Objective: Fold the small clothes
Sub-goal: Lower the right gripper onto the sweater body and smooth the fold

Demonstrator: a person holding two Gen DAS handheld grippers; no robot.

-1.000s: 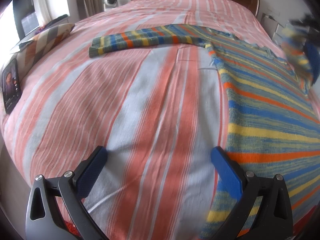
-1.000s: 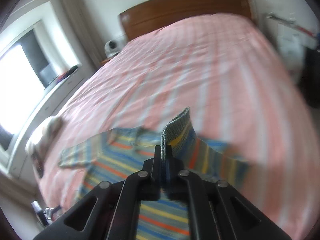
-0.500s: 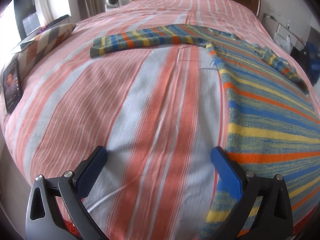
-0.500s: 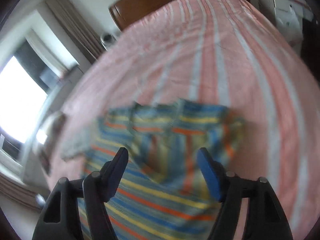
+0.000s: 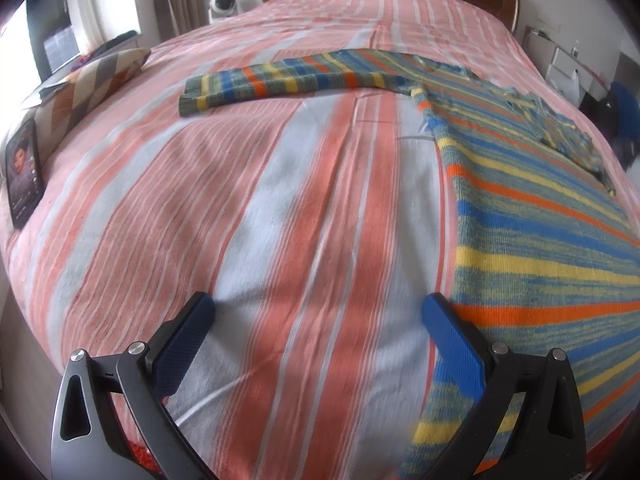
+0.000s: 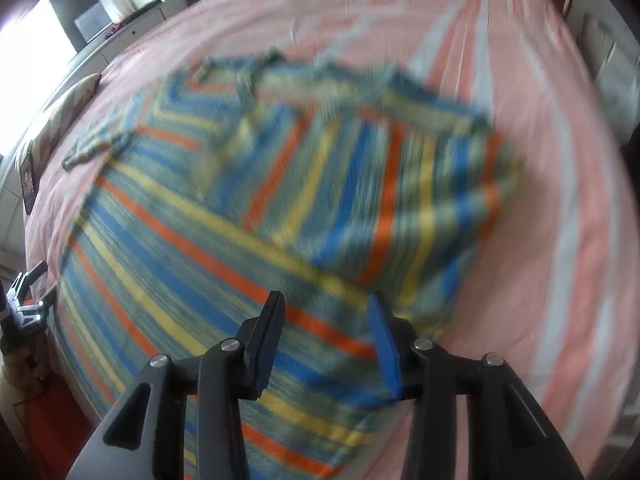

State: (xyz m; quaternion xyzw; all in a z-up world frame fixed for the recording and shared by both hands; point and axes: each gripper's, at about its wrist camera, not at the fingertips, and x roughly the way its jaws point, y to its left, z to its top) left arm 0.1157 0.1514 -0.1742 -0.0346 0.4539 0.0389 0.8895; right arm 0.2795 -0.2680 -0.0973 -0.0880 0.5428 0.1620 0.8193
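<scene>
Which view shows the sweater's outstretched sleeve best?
The left wrist view: the sleeve lies sharp and full length across the bedspread, cuff to shoulder. The right wrist view is blurred and shows it only as a small smeared strip at the sweater's far left edge.

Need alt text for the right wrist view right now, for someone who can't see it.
The open right gripper hangs over a striped sweater on a pink striped bedspread, nothing between its jaws, which have just been closing. One sleeve lies folded across the sweater's body; the picture is motion-blurred.
</scene>
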